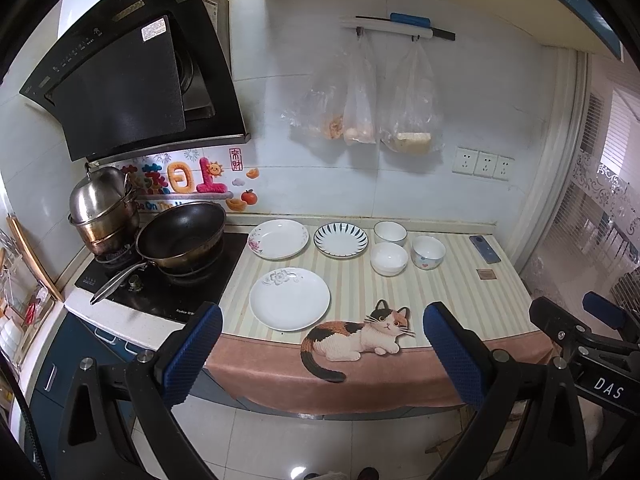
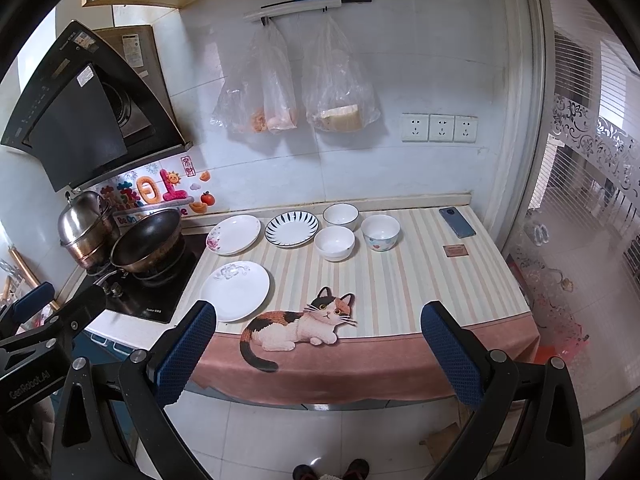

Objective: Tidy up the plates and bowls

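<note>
Left gripper (image 1: 322, 354) spread wide, empty, short of counter edge. Right gripper (image 2: 318, 354) likewise released. Three plates (image 1: 289, 299) ahead-left of fingers on striped cloth (image 1: 448, 292); three bowls (image 1: 389, 258) farther ahead, well apart from both.

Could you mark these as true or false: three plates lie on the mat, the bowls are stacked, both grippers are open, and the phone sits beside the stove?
1. Three plates lie on the mat: true, a floral plate, a striped plate and a near plate.
2. The bowls are stacked: false, three bowls stand separately.
3. Both grippers are open: true, the left gripper and right gripper hold nothing.
4. The phone sits beside the stove: false, it lies at the mat's far right.
</note>
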Motion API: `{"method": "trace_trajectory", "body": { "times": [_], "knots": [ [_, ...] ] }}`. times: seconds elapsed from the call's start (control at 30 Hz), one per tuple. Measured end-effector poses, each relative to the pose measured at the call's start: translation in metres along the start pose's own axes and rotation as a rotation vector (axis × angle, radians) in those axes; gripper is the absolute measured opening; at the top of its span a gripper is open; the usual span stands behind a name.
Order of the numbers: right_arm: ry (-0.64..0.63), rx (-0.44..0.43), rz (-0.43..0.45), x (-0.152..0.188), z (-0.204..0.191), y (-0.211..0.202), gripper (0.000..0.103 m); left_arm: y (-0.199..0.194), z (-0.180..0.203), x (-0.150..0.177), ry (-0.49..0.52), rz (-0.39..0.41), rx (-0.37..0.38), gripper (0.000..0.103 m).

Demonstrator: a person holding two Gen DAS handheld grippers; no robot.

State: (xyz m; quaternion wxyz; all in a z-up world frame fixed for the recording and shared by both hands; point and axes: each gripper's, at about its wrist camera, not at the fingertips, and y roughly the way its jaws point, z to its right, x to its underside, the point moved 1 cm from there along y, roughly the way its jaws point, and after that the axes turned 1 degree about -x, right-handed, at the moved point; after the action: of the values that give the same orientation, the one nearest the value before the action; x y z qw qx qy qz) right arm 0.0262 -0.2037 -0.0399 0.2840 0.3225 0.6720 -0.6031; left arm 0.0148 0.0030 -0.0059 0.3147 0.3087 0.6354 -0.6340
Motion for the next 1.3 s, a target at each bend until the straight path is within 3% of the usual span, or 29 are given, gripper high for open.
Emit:
{"method": "trace_trajectory", "body": {
  "times": [1.03,1.3],
  "knots": [
    [-0.002,-0.036,0.0,0.001,0.007,-0.002,0.103,-0.001,0.0,0.0,-0.012,0.002,-0.028,0.103],
    [0.024,-0.108,0.012,-0.007,0.023,0.028,0.103,0.032,0.0,0.0,-0.065,-0.01,-0.077,0.103]
  ]
}}
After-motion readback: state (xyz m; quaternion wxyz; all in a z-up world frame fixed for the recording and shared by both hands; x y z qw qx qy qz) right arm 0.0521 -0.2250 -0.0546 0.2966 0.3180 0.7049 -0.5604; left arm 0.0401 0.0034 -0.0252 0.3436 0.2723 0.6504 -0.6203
